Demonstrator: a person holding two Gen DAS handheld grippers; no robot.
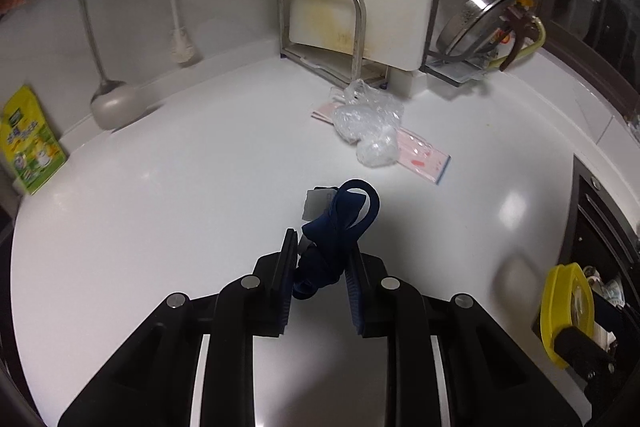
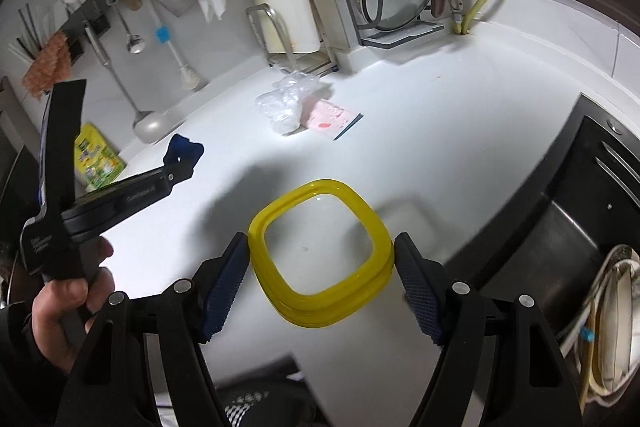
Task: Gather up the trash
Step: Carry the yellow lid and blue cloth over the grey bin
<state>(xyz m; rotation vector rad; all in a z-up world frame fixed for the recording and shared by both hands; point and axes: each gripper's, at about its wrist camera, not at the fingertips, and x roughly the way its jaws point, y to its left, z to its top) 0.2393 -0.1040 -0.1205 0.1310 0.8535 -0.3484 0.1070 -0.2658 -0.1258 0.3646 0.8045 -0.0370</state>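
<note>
Left gripper (image 1: pixel 320 263): pads pressed together on a bunched dark-blue ribbon (image 1: pixel 340 227) with a small grey tag; the bundle is lifted clear of the white counter (image 1: pixel 160 187).
Right gripper (image 2: pixel 322 275): jaws set wide, clamped on the two sides of a yellow-rimmed clear container (image 2: pixel 320 255), carried above the counter.
Step in hand: one piece of trash is picked up and travelling; my reading is that the container serves as the bin.
Trash left on counter: crumpled clear plastic bag (image 1: pixel 366 129) lying on a pink packet (image 1: pixel 420 159), near the cutting-board rack (image 1: pixel 324 27), well apart from both grippers.
Next move calls for: bringing ribbon over the container's mouth, then parting the left pads; ribbon is limp, so loops could snag on a pad.
Left view only: the pinch on the ribbon up close; the container shows just at the right edge.
Right view only: the person's hand (image 2: pixel 68 307) on the left tool's handle, the container's open mouth, the sink (image 2: pixel 580 227) at right.
</note>
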